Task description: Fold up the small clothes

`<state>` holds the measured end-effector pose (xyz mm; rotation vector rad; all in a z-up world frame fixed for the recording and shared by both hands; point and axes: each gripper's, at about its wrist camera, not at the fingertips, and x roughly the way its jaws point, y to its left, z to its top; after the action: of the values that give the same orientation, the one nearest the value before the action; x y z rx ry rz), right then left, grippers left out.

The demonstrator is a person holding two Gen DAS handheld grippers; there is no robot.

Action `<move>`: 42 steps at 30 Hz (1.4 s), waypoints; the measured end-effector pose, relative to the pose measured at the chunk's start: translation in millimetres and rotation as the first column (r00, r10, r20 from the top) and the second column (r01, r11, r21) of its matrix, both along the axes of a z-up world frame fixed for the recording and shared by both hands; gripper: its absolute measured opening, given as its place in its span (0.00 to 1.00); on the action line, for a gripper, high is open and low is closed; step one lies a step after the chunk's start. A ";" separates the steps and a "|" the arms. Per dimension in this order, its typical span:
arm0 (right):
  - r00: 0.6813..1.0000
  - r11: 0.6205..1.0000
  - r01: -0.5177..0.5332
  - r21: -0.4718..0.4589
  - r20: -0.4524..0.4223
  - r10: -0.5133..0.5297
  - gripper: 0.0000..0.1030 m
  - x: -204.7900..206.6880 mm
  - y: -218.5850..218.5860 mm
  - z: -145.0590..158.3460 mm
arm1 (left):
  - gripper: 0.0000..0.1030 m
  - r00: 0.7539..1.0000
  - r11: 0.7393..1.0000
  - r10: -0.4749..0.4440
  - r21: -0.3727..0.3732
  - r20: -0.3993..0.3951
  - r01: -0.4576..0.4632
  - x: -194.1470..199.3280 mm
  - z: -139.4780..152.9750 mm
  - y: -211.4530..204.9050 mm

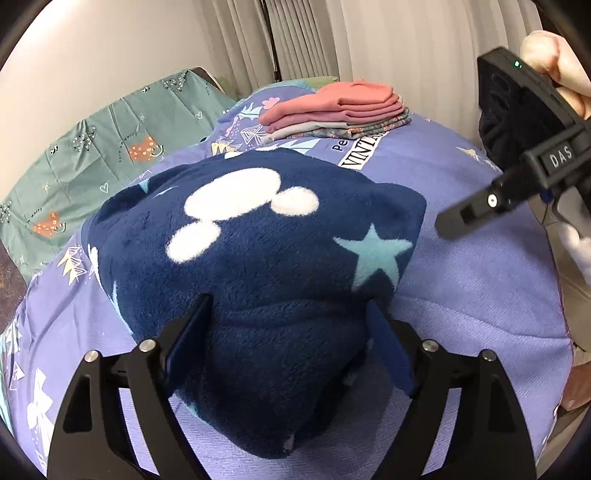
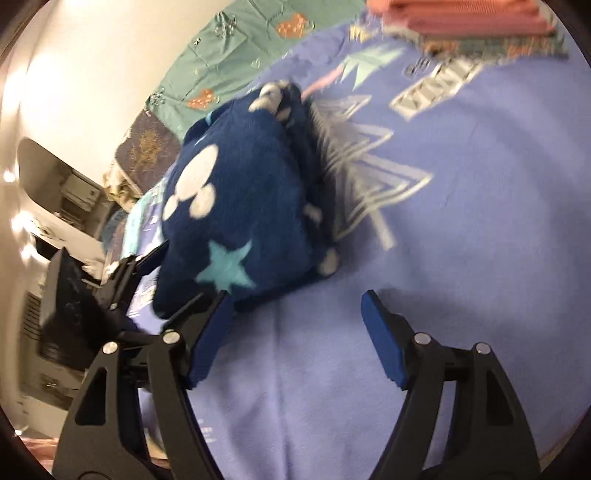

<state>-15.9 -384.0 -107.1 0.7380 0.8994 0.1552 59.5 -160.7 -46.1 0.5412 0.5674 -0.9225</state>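
I am seeing the lilac bedspread (image 1: 461, 295) lying under everything; the navy fleece garment (image 1: 258, 258) is sitting bunched at its middle; my left gripper (image 1: 291, 332) is clamping the fleece's near edge; my right gripper (image 2: 295, 332) is hanging spread wide beside the fleece, gripping nothing

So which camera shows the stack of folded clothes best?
The left wrist view: the whole stack of folded clothes sits sharp on the purple blanket, every layer visible. The right wrist view shows only its blurred lower edge, cut by the frame top.
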 end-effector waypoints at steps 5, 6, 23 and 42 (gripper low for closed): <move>0.997 0.997 0.024 0.068 -0.070 -0.019 0.77 20.8 7.1 -14.8 | 0.87 1.000 0.999 0.014 -0.030 -0.009 -0.014 -2.0 -0.9 0.8; 0.997 0.994 0.044 0.099 -0.065 -0.037 0.78 24.3 4.8 -16.2 | 0.87 1.000 0.999 0.016 -0.041 -0.020 -0.017 -1.0 0.0 1.7; 0.963 0.931 0.256 0.258 -0.152 -0.223 0.94 42.0 13.1 -25.3 | 0.94 0.996 0.994 -0.006 -0.109 -0.089 -0.004 6.4 2.4 3.0; 0.962 0.943 0.272 0.192 -0.068 -0.264 0.80 51.8 6.1 -24.4 | 0.95 0.984 0.957 -0.002 -0.287 -0.176 -0.049 21.1 43.4 33.1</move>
<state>35.9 -377.8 -131.5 1.0473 0.8202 -0.0123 80.6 -127.6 -2.7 0.1890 0.5821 -1.0161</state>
